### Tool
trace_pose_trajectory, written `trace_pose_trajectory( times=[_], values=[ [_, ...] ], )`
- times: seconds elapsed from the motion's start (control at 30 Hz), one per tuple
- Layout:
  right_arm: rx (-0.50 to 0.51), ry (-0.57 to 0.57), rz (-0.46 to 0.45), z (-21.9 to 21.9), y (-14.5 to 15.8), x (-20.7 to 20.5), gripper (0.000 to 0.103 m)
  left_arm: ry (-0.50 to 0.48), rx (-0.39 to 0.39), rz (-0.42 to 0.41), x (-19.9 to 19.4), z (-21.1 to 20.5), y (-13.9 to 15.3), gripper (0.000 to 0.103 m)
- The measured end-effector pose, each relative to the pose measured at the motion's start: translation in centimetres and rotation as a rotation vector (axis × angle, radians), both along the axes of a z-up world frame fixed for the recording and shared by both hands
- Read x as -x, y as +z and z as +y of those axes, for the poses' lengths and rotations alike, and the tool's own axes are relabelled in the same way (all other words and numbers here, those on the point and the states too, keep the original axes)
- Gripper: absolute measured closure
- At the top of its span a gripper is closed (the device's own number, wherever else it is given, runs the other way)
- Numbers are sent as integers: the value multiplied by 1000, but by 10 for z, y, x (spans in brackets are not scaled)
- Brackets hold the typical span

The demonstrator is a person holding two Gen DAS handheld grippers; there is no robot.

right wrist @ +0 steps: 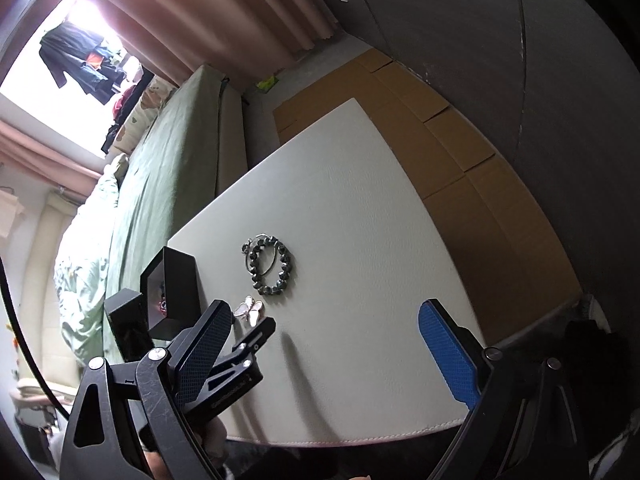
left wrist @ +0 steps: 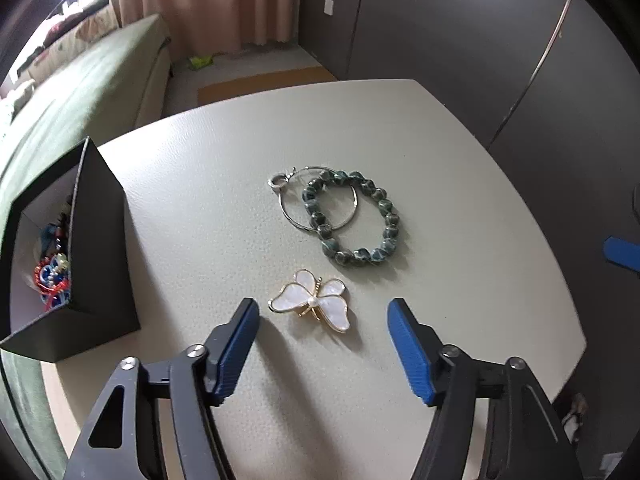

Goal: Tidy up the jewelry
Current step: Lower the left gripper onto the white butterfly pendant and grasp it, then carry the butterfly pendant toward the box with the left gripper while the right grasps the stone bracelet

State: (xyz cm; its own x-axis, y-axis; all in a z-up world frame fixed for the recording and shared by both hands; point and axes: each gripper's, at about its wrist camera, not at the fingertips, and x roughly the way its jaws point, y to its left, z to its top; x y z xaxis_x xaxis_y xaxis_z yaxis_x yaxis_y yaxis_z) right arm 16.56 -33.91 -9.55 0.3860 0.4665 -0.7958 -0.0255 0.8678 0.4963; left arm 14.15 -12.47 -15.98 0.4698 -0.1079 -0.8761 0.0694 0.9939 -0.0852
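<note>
— Since my left gripper point(left wrist: 322, 310) stands wide, empty, straddling the butterfly brooch point(left wrist: 310, 306), where's the box?

— Left of the brooch: the black box point(left wrist: 96, 248), beads inside, I think; it's dim. Next, lower and pinch the brooch. Beyond it lie the hoop point(left wrist: 318, 200) and green bracelet point(left wrist: 354, 216). My right gripper point(right wrist: 324, 328) hangs wide, empty.

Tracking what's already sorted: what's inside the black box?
Inside the black box, red and blue beaded pieces lie heaped. Its near wall hides the rest.
</note>
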Motion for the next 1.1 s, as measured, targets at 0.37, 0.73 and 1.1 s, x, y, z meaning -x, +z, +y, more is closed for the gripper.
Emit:
trace_pose_trajectory(
  times=[0.37,0.73,1.1],
  values=[
    [16,-30,9,-5,-2,-4,8,-16,-59,-36,-2,-3,1,62],
    [18,-14,39,10,-11,-13,8,15,46,-123,2,23,43,62],
    [49,24,18,46,-17,-28,24,108,134,-184,3,68,72,62]
  ],
)
